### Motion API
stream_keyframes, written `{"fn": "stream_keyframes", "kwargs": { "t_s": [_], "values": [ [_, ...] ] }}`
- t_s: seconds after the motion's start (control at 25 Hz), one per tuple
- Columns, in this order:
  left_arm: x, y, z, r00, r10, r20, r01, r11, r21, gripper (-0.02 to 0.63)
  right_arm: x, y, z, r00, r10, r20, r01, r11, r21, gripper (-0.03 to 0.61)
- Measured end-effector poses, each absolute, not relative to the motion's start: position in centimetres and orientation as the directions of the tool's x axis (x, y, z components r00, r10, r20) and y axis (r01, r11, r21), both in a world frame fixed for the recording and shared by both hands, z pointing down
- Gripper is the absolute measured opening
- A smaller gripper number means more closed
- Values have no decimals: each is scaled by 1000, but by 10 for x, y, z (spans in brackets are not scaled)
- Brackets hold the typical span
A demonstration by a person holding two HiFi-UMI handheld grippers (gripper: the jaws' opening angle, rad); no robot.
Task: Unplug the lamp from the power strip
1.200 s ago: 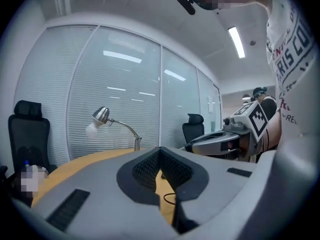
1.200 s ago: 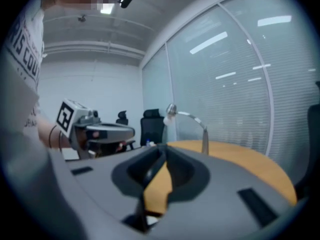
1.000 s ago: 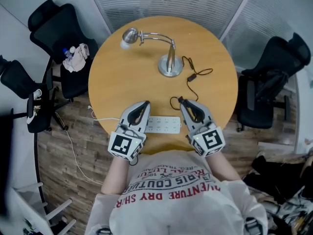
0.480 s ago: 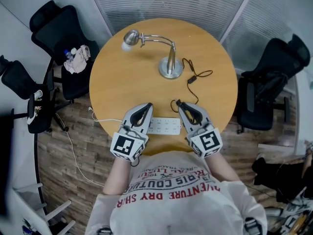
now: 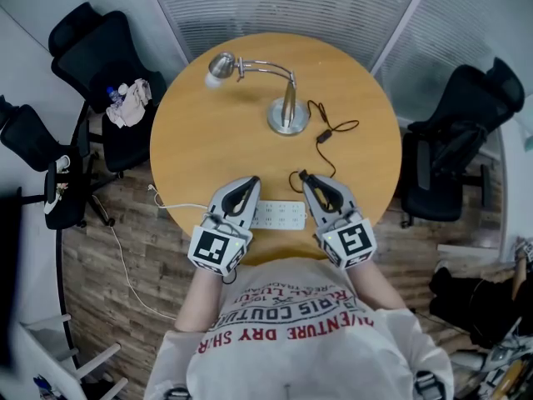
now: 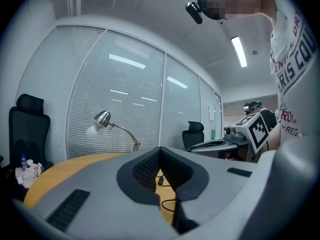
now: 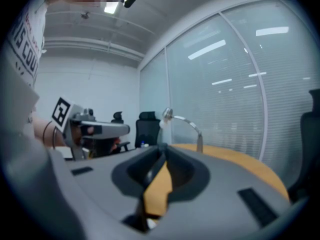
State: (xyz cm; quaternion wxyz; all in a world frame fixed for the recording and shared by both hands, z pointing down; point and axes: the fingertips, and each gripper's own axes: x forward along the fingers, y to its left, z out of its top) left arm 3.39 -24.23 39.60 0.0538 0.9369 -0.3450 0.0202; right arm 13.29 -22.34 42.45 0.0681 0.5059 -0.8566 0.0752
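Between the right gripper's grey jaws a thin black lamp cord runs from the tips back down through the hollow. The jaws stand narrow, with their tips drawn in on the cord. The left gripper's jaws meet at the tips and hold nothing; only bare tabletop and a stretch of cord show through the oval gap behind them.

From the head view, both grippers lie roughly level over the near edge of the round wooden table. They point away from the person and angle slightly toward each other, with the marker cubes at the back near the chest. The left gripper lies at the left end of the white rectangular power strip, and the right gripper lies over its right end. Its tips sit at a small loop of the cord. Both forearms reach forward from under a white printed shirt.

The cord winds from that loop past an inline switch to the silver gooseneck desk lamp. The lamp stands upright on its round base toward the far side of the table. The strip's own white cable trails off the table's left edge. Black office chairs stand around the table.
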Motion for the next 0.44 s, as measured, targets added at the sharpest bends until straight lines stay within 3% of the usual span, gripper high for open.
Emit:
{"fn": "stream_keyframes", "kwargs": {
  "t_s": [0.44],
  "values": [
    [40,-238,399,772,-630,87,-636,-769,65,28,131,-221,429,-477,-854,206,-877,477,-54,74]
  ]
}}
